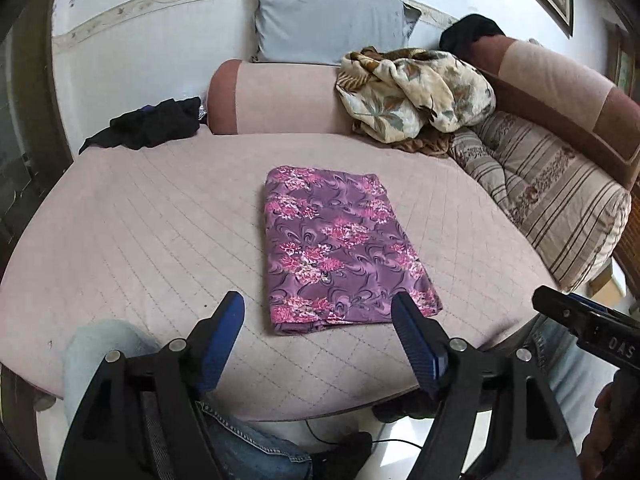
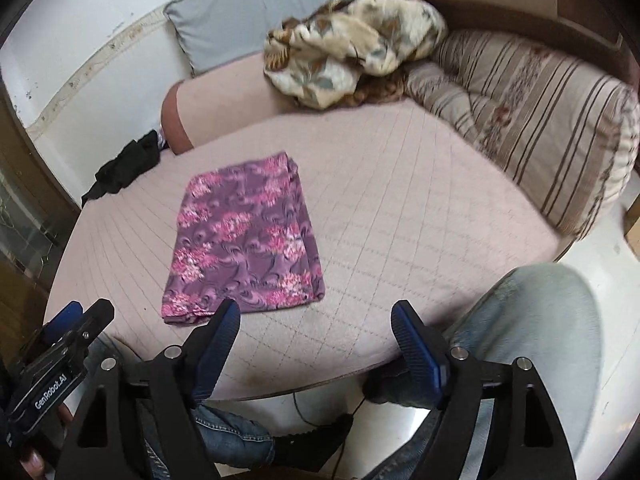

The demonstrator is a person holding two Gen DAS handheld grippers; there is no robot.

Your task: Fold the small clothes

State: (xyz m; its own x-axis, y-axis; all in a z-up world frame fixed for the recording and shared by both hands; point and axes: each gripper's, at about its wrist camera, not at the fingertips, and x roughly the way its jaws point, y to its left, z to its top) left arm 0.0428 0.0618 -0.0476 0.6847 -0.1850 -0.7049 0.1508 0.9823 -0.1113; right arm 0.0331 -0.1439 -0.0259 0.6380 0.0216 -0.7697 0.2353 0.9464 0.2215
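Left wrist view. My left hand-held gripper (image 1: 318,312) is released, jaws wide, nothing between the blue pads. The folded purple floral cloth (image 1: 340,248) lies flat on the quilted pink bed (image 1: 140,232), just ahead of the gripper and reaching toward its right finger; I cannot tell if that finger's tip overlaps the cloth's near corner or only covers it in view. Far ahead to the left, a black garment (image 1: 148,124) sits crumpled at the bed's edge. Ahead, a pink bolster (image 1: 276,98) with a grey pillow (image 1: 332,20) behind it. Ahead right, a bunched cream leaf-print blanket (image 1: 416,92) and a striped cushion (image 1: 552,196). Nothing lies between gripper and cloth. The other gripper pokes in at the right edge. Knees in jeans (image 1: 104,352) below.

Right wrist view. My right hand-held gripper (image 2: 316,314) is also released, jaws spread and empty. The cloth (image 2: 244,232) lies ahead to the left, its near edge beside the left finger. Bare quilting straight ahead. The left gripper (image 2: 76,328) shows at lower left. Black garment (image 2: 124,168) far left, blanket (image 2: 352,48) and cushion (image 2: 532,120) beyond.
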